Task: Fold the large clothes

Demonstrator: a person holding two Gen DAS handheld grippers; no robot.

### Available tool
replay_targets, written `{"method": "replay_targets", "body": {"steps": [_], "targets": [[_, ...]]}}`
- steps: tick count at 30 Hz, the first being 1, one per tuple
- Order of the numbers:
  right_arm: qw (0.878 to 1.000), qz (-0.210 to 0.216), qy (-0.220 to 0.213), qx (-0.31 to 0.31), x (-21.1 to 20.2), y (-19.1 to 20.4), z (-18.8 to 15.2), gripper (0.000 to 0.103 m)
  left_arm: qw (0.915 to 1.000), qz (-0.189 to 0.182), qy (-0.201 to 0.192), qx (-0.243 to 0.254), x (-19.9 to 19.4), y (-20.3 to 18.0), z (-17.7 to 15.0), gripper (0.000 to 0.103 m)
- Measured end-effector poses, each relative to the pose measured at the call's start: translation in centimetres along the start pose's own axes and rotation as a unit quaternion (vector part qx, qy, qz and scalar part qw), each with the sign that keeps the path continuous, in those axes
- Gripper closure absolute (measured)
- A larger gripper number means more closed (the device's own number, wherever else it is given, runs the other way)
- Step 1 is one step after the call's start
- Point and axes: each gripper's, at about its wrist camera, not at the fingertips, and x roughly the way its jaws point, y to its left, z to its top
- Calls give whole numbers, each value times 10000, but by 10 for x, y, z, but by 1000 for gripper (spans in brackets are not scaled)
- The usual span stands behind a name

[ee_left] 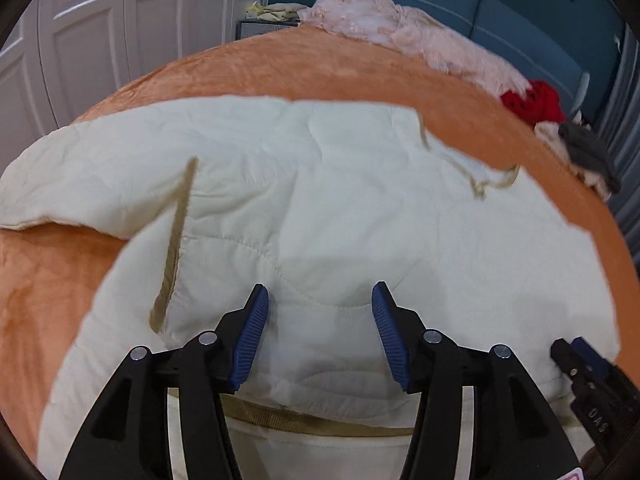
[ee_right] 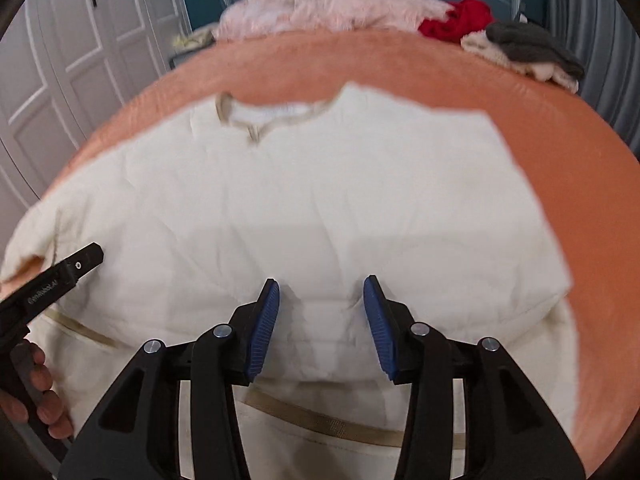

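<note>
— Where's the jacket?

— The cream quilted jacket (ee_right: 320,208) lies spread flat on the orange bedspread (ee_right: 560,128), collar at the far side, a tan-trimmed hem at the near edge, one sleeve reaching out left.

— And the grippers?

— Both hang over its near part. The left gripper (ee_left: 320,308) has its blue pads (ee_left: 250,340) spread apart with nothing between them; the right gripper (ee_right: 321,300) is spread the same way, holding nothing.

— Anything else on the bed?

— At the far edge, a pink fluffy blanket (ee_right: 320,8), a red garment (ee_right: 456,20) and a grey piece on cream cloth (ee_right: 532,48), to the right. White wardrobe doors (ee_right: 60,60) stand left, a blue headboard (ee_left: 520,28) behind.
</note>
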Motion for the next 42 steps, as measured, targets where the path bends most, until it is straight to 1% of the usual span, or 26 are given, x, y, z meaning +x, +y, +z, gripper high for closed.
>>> {"method": "replay_targets", "body": {"steps": [3, 5, 10, 13, 16, 17, 18, 19, 20, 21, 22, 23, 25, 26, 28, 30, 31, 33, 34, 35, 36, 37, 38, 39, 40, 42], "targets": [[9999, -8, -101, -32, 5, 0, -13, 61, 9999, 28, -134, 105, 5, -1, -9, 49], [9998, -55, -164, -64, 6, 1, -15, 61, 9998, 9, -164, 146, 8, -2, -12, 45], [9995, -119, -293, -98, 7, 7, -18, 61, 9991, 144, -254, 310, 12, -8, -18, 41], [9995, -108, -285, -89, 7, 6, -20, 60, 9993, 28, -245, 288, 10, -6, -16, 37], [9998, -70, -181, -13, -3, 3, -15, 59, 9989, -418, -181, -105, -9, 14, -5, 36], [9998, -89, -161, 62, -11, 4, -15, 59, 9977, -533, -197, -367, -24, 31, 0, 36], [9996, -62, -184, 198, -25, 2, -17, 56, 9948, -729, -251, -659, -39, 53, 3, 34], [9993, -10, -225, 301, -37, 1, -20, 48, 9922, -841, -304, -863, -49, 71, 6, 29], [9990, 34, -261, 350, -50, 2, -26, 44, 9893, -797, -380, -1163, -62, 102, 10, 22], [9990, 63, -282, 329, -60, 4, -30, 41, 9865, -655, -455, -1430, -70, 133, 14, 21], [9992, 77, -286, 274, -70, 7, -37, 41, 9826, -536, -509, -1705, -76, 168, 18, 21], [9994, 74, -269, 223, -76, 9, -42, 41, 9793, -432, -511, -1910, -77, 194, 22, 21], [9997, 88, -199, 102, -91, 17, -57, 41, 9668, -34, -481, -2511, -77, 265, 27, 21], [9998, 104, -162, 80, -97, 20, -62, 41, 9610, 119, -492, -2719, -77, 289, 28, 21], [9998, 142, -95, 85, -104, 26, -70, 41, 9441, 445, -555, -3218, -75, 342, 30, 21], [9997, 225, 7, 115, -110, 32, -76, 40, 9227, 648, -545, -3762, -67, 393, 32, 22], [9996, 240, 57, 109, -112, 35, -78, 38, 9128, 633, -531, -4000, -61, 411, 33, 22], [9997, 228, 131, 17, -115, 44, -82, 37, 8974, 502, -455, -4360, -51, 432, 33, 24], [9997, 210, 142, -54, -116, 48, -84, 36, 8932, 453, -520, -4444, -50, 438, 34, 24], [9996, 147, 150, -185, -118, 54, -85, 35, 8903, 455, -583, -4492, -48, 440, 38, 30], [9995, 111, 153, -259, -118, 57, -86, 35, 8913, 345, -585, -4482, -45, 438, 44, 38], [9993, 117, 158, -307, -119, 60, -86, 35, 8935, 236, -542, -4452, -42, 435, 48, 58], [9993, 146, 159, -317, -120, 61, -87, 35, 8978, 216, -511, -4368, -41, 429, 56, 82], [9993, 171, 141, -307, -121, 63, -86, 35, 9056, 227, -559, -4198, -45, 420, 66, 94], [9993, 195, 113, -284, -123, 62, -85, 35, 9131, 264, -609, -4023, -49, 416, 76, 98], [9994, 255, 51, -218, -127, 59, -84, 35, 9344, 172, -920, -3438, -73, 380, 103, 99]]}}
